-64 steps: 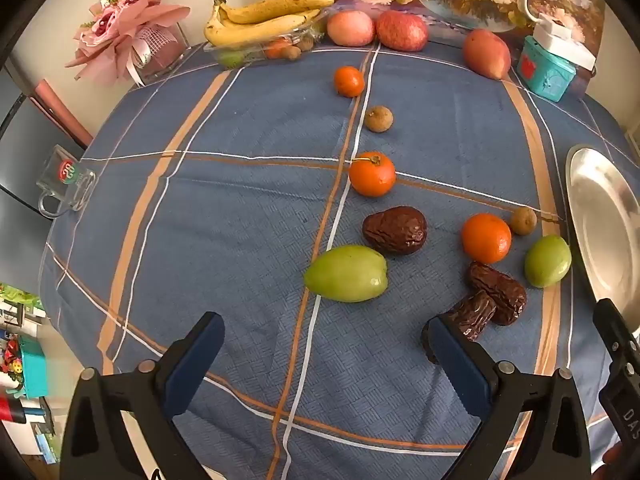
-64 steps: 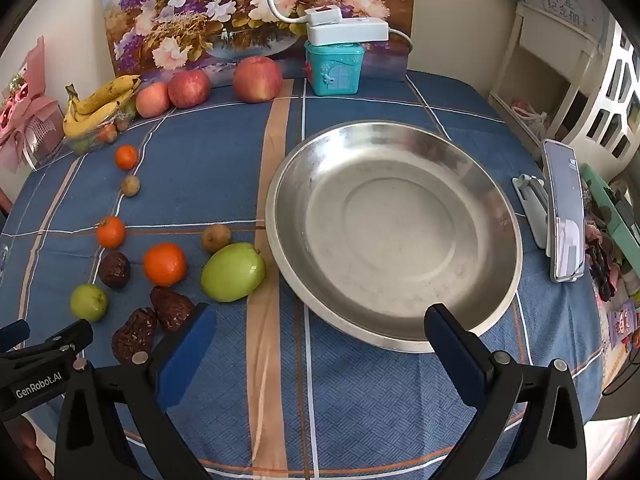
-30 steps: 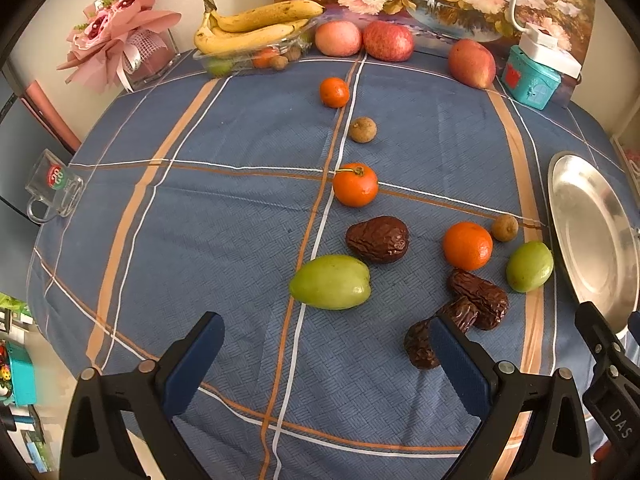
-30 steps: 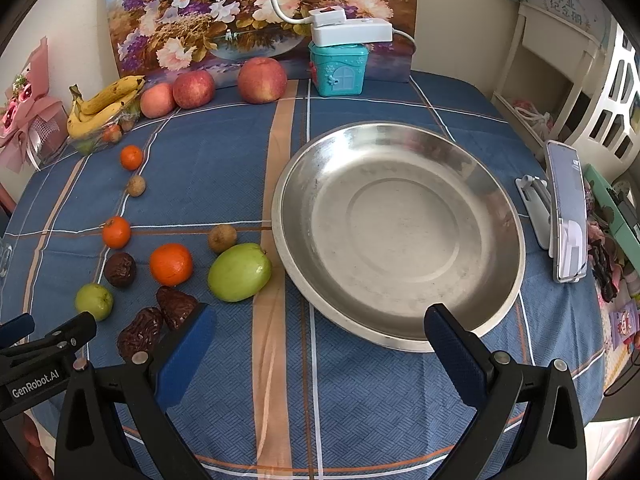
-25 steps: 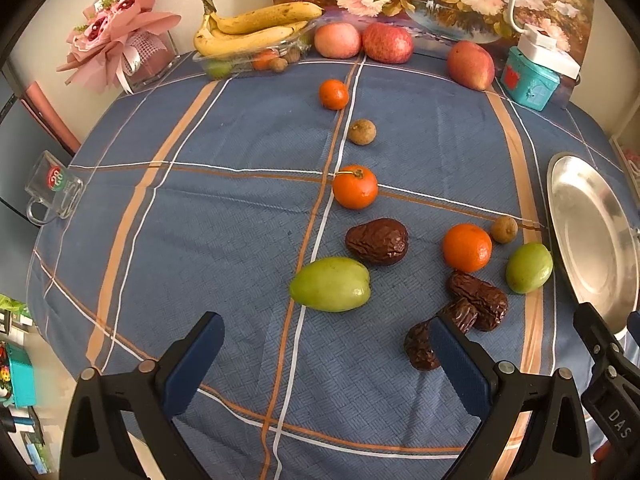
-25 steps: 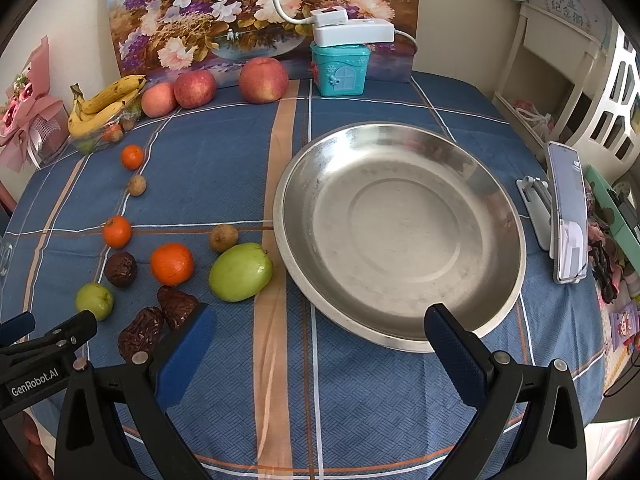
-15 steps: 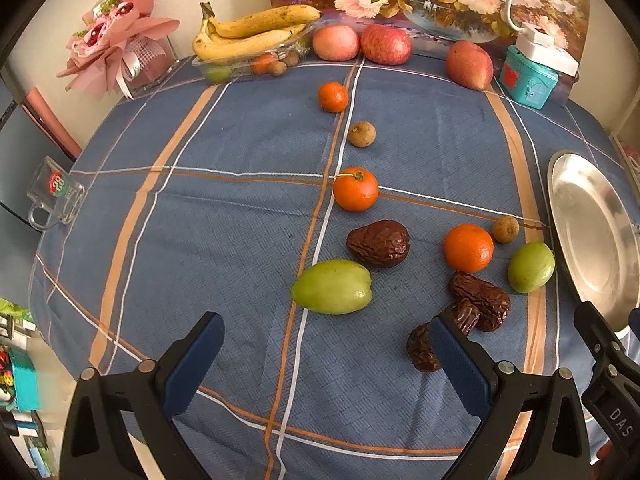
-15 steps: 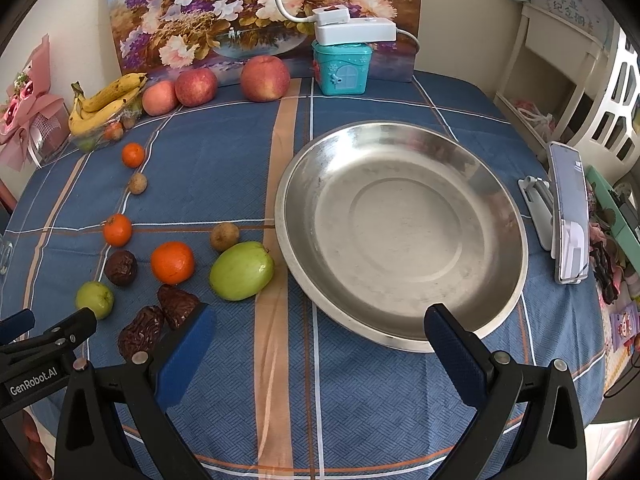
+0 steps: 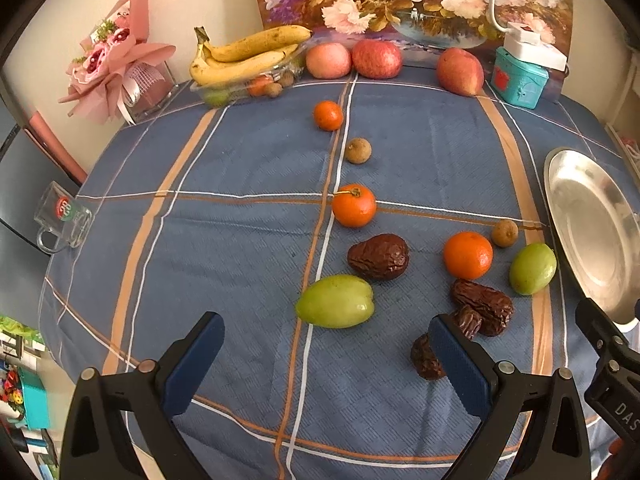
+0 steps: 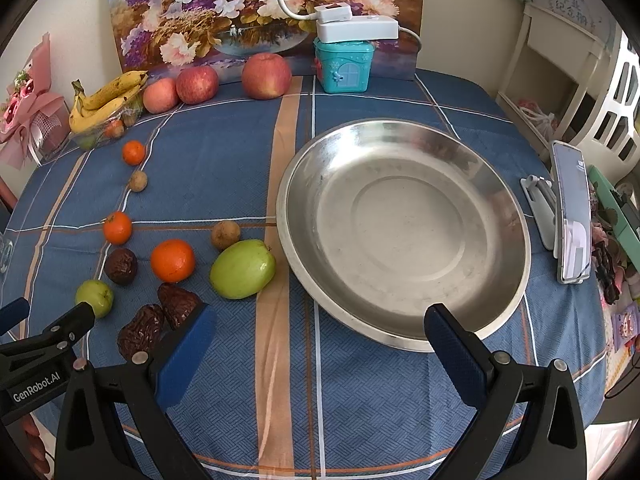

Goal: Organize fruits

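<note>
Nothing is sorted yet: my steel plate sits empty, and the green fruits, oranges and dates lie loose on the cloth left of it (both my grippers gape wide, holding nothing)

The tablecloth is blue with orange and white plaid lines. Green fruit, orange tangerine, silver plate.

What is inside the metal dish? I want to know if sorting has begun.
Nothing: the metal dish shows only bare steel. The right gripper covers slivers of its near rim.
</note>
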A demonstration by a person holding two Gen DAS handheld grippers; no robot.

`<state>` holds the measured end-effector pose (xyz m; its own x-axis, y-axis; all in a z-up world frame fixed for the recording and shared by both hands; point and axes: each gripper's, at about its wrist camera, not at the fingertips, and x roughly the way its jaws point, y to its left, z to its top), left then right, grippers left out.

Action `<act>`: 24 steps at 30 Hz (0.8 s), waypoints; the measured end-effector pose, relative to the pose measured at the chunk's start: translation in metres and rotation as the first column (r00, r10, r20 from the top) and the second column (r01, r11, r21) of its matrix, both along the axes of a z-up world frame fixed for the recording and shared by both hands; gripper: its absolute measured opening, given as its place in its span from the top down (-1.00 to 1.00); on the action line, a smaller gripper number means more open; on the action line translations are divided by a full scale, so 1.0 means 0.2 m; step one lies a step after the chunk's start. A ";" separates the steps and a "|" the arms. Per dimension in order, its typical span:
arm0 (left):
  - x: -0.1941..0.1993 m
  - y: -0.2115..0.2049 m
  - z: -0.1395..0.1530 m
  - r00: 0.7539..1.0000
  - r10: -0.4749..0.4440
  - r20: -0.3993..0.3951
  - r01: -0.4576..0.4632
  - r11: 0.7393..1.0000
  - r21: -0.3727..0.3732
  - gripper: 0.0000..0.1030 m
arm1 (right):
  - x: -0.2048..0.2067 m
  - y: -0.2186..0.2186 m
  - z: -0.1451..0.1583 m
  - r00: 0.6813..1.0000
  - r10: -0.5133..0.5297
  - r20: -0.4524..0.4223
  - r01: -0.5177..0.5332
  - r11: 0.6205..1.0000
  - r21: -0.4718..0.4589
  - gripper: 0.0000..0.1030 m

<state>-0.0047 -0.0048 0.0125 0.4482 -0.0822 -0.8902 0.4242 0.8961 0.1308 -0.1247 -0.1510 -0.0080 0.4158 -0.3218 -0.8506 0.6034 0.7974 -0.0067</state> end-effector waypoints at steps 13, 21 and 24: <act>-0.01 -0.02 0.03 0.999 -0.047 0.012 0.048 0.994 -0.098 -1.00 | 0.00 0.00 0.01 1.000 -0.001 -0.001 0.001 1.000 0.001 -1.00; 0.01 0.01 0.06 0.999 -0.012 0.048 0.018 0.991 -0.129 -1.00 | 0.01 0.02 -0.01 1.000 0.011 -0.007 -0.011 1.000 0.001 -1.00; 0.02 0.02 0.06 0.998 -0.003 0.069 0.009 0.996 -0.089 -1.00 | 0.01 0.03 -0.01 1.000 0.014 -0.006 -0.014 1.000 0.004 -1.00</act>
<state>-0.0001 -0.0013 0.0244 0.5073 -0.1630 -0.8462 0.4225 0.9029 0.0794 -0.1230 -0.1453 -0.0108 0.4150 -0.3125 -0.8545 0.5919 0.8060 -0.0073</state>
